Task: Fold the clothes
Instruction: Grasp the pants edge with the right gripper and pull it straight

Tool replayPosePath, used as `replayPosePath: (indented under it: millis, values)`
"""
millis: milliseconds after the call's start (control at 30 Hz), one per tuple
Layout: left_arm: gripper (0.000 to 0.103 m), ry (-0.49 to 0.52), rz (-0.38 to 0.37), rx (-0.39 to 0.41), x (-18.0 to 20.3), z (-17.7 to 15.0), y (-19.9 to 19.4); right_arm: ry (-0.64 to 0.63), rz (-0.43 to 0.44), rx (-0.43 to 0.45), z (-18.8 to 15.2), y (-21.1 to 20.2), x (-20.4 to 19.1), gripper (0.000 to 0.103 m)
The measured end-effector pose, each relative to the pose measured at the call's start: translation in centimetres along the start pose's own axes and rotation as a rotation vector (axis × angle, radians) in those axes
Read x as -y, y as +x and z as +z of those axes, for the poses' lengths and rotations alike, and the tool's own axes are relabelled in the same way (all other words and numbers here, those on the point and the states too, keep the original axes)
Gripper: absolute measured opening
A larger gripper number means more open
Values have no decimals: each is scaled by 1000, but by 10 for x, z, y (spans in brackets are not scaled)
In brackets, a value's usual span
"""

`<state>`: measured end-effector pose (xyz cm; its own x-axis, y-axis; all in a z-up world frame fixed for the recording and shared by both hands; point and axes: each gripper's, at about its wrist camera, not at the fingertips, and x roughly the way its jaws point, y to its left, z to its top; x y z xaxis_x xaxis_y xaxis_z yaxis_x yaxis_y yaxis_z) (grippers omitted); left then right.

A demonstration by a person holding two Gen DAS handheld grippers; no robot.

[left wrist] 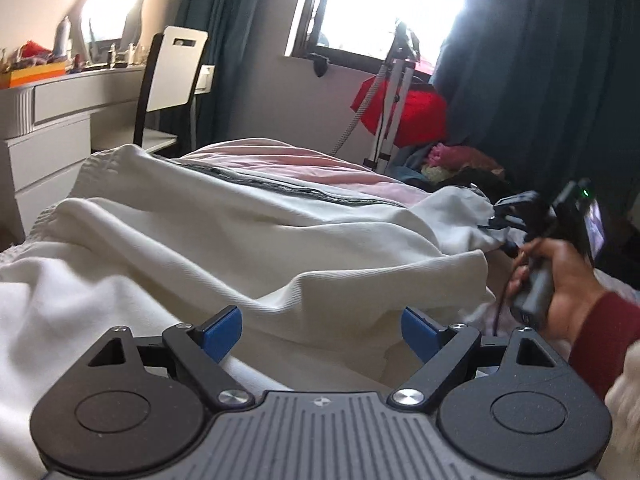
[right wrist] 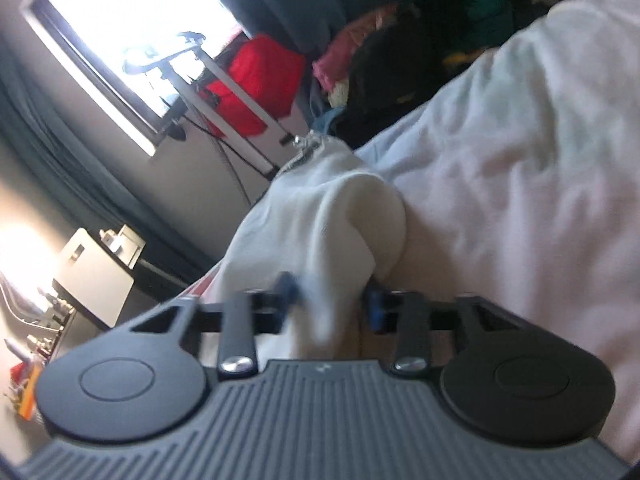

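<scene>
My left gripper [left wrist: 322, 334] hangs low over the bed with its blue pads [left wrist: 222, 332] spread wide and nothing between them; a rumpled fold of the white garment [left wrist: 224, 232] lies just ahead of the fingertips, and more of the same cloth spreads under and to the left of the claw. My right gripper [right wrist: 332, 304] has its jaws drawn in on a bunched fold of that white garment [right wrist: 332, 236]: the cloth rises in a soft hump straight out from between the blue pads [right wrist: 290, 286], which press on it from both sides. This view is rolled hard over and blurred, so the fine edge of the fold is hard to read.

Seen from the left claw, my right hand [left wrist: 560, 276], in a dark red sleeve [left wrist: 604, 336], holds that other tool at the garment's right end, well apart from the open jaws. The garment stretches across the bed from there, with a dark zipper line [left wrist: 296, 190] running along its far edge. Beyond it lies pink bedding [left wrist: 304, 160]; in the right view paler bedding [right wrist: 520, 168] fills the side beside the gripped fold.

Farther off stand a white chair [left wrist: 176, 76], a white dresser [left wrist: 52, 128] with clutter on top, a tripod [left wrist: 394, 96] before a red bag [left wrist: 416, 116], a heap of coloured clothes [left wrist: 452, 160], teal curtains [left wrist: 552, 72] and a bright window [left wrist: 384, 4].
</scene>
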<state>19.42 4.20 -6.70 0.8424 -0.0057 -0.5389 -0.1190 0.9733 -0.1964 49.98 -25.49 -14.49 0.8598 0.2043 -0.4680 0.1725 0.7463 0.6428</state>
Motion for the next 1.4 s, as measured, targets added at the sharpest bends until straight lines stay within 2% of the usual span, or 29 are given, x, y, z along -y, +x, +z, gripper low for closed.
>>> replayPosePath:
  millis: [33, 200, 333, 400, 533, 733, 800, 900, 1000, 1033, 1100, 1233, 1333, 1400]
  values:
    - [88, 6, -3, 0, 1, -1, 1, -25, -12, 1, 3, 1, -4, 8]
    - [88, 26, 1, 11, 6, -3, -2, -135, -30, 200, 24, -54, -29, 6]
    - [88, 15, 12, 19, 3, -1, -13, -172, -96, 384, 62, -122, -35, 6]
    - [88, 14, 12, 38, 2, 1, -21, -170, -148, 450, 82, -157, -30, 6]
    - [88, 3, 16, 66, -3, 6, -33, -196, -247, 516, 97, -209, -9, 6]
    - [88, -13, 18, 55, -7, 8, -38, -125, -407, 580, 109, -267, 52, 6]
    - [88, -8, 14, 52, -7, 8, -39, -77, -452, 552, 113, -274, 77, 6]
    - [88, -1, 3, 50, -6, 7, -39, 2, -482, 458, 120, -270, 103, 6]
    - [88, 10, 11, 53, -7, 7, -37, -87, -532, 387, 136, -248, 85, 6]
    - [88, 8, 13, 52, -8, 7, -37, -113, -539, 385, 142, -243, 73, 6]
    - [88, -7, 26, 58, -12, 9, -38, -110, -480, 420, 152, -242, 51, 6]
    - [88, -37, 48, 67, -19, 13, -38, -136, -323, 606, 151, -268, 27, 6]
    - [88, -44, 36, 74, -20, 14, -41, -160, -388, 621, 133, -277, 49, 6]
    - [88, -32, 26, 69, -18, 12, -43, -115, -441, 582, 116, -281, 85, 6]
